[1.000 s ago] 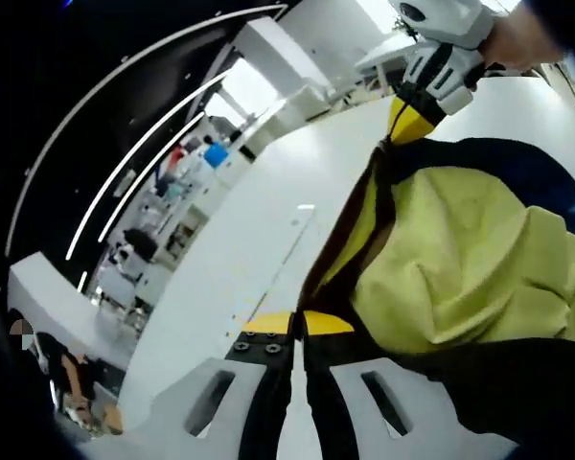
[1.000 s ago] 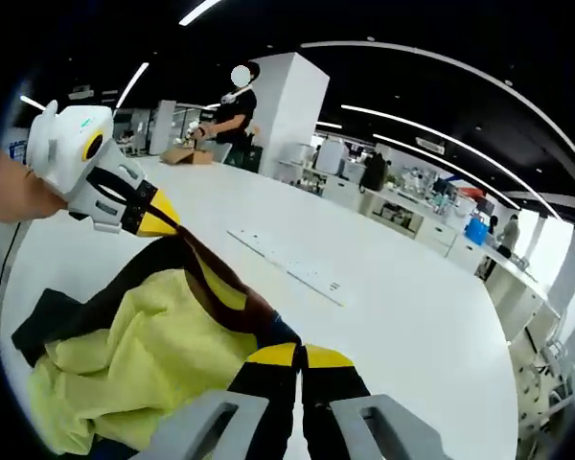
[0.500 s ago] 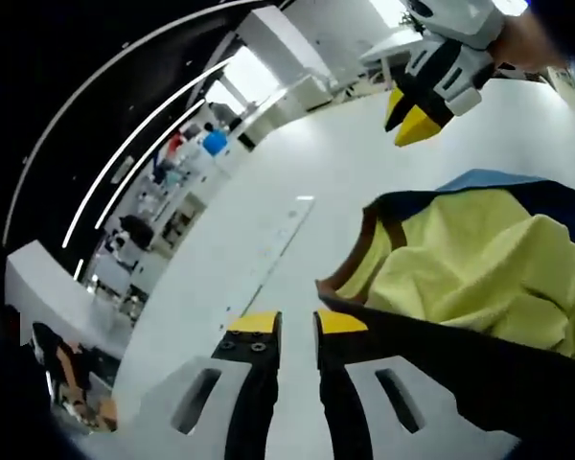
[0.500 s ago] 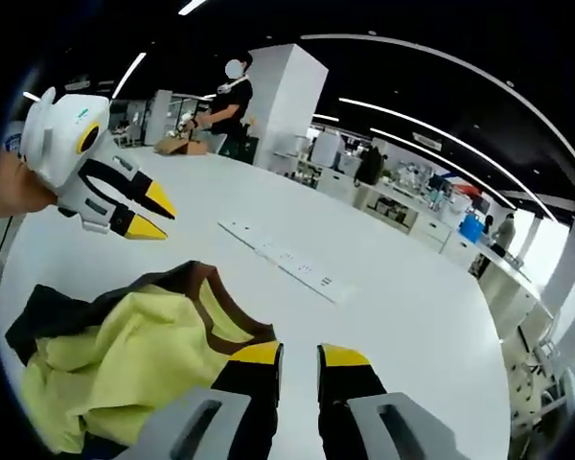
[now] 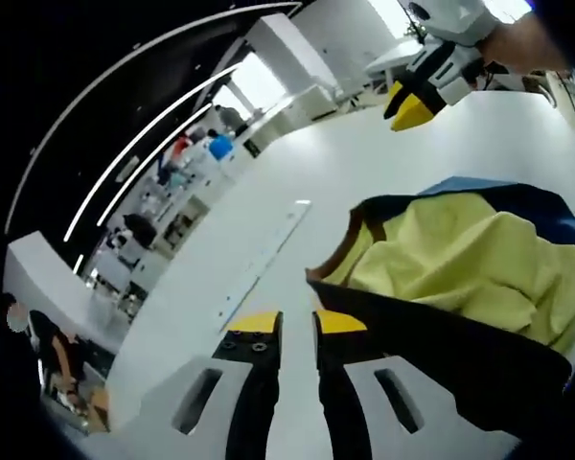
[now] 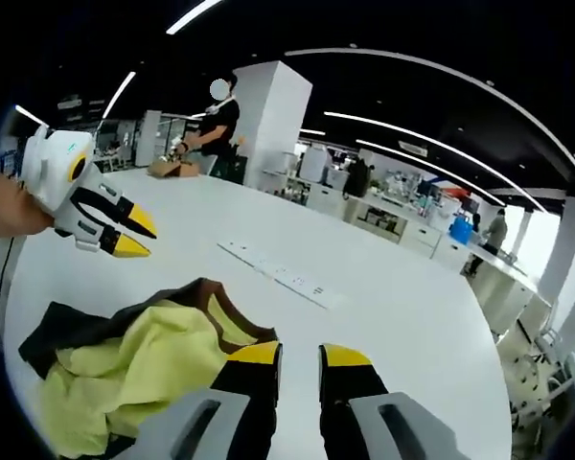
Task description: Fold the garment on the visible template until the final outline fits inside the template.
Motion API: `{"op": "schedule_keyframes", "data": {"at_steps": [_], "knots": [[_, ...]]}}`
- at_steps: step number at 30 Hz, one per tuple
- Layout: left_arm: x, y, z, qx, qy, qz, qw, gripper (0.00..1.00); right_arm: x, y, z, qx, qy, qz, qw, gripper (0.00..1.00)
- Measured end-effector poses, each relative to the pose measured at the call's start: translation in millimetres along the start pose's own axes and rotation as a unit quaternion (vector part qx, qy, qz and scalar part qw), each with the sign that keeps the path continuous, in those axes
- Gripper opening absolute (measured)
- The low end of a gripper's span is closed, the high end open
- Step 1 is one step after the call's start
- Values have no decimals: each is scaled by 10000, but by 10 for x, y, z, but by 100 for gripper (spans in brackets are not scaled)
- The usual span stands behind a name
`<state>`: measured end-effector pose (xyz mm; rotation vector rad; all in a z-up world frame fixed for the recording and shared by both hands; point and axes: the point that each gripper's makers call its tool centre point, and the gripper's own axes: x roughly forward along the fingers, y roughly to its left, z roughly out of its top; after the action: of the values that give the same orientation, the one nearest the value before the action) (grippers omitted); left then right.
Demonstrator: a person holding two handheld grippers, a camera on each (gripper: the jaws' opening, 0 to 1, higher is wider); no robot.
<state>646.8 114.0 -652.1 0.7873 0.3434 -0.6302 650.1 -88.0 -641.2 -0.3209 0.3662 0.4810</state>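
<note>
Both tongs have let go of the garment point(image 5: 460, 273) — a second ago each was pinched on its dark collar edge and lifting it, half a second ago the jaws had parted, and now they stand clear of the cloth. The garment has dropped back onto the white counter point(image 5: 259, 230) and lies in a crumpled heap, yellow lining up, dark outer fabric and brown collar band around it.

Left tongs point(image 5: 294, 322): yellow tips slightly apart, a narrow gap between them, nothing held. The garment's dark hem lies just beside the right-hand tip; whether it touches cannot be told.

Right tongs point(image 6: 298, 354): jaws likewise parted by a narrow gap, empty, with the collar point(image 6: 232, 316) just beside the left-hand tip.

In the right gripper view the left tongs point(image 6: 132, 236) hang above and beyond the garment point(image 6: 134, 369), well apart from it, tips spread. In the left gripper view the right tongs point(image 5: 409, 103) sit beyond the garment, raised off the counter.

Judgement — this reads as a release between grasps, not a finished fold. The heap is bunched, not flat; no template outline can be made out under it, so fit cannot be checked. Folding still to do.
</note>
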Motion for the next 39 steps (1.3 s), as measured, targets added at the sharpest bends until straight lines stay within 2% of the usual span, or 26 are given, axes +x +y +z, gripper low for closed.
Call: {"op": "schedule_keyframes", "data": {"at_steps": [8, 15, 21, 30, 39], "knots": [[-233, -78, -31, -64, -154, 24, 9999, 10, -227, 55, -67, 40, -79, -7, 10000, 11], [-426, -190, -136, -179, -194, 15, 9997, 10, -439, 103, -207, 198, -70, 4, 9998, 11], [-580, -308, -249, -195, -152, -46, 9997, 10, -606, 114, -226, 330, -135, -9, 9994, 11], [-806, -462, -201, -632, -324, -229, 9972, 14, -803, 210, -281, 505, -72, 116, 9986, 12], [-995, -696, -186, -1416, -337, -699, 9869, 22, -991, 340, -429, 725, 101, 319, 9968, 14]]}}
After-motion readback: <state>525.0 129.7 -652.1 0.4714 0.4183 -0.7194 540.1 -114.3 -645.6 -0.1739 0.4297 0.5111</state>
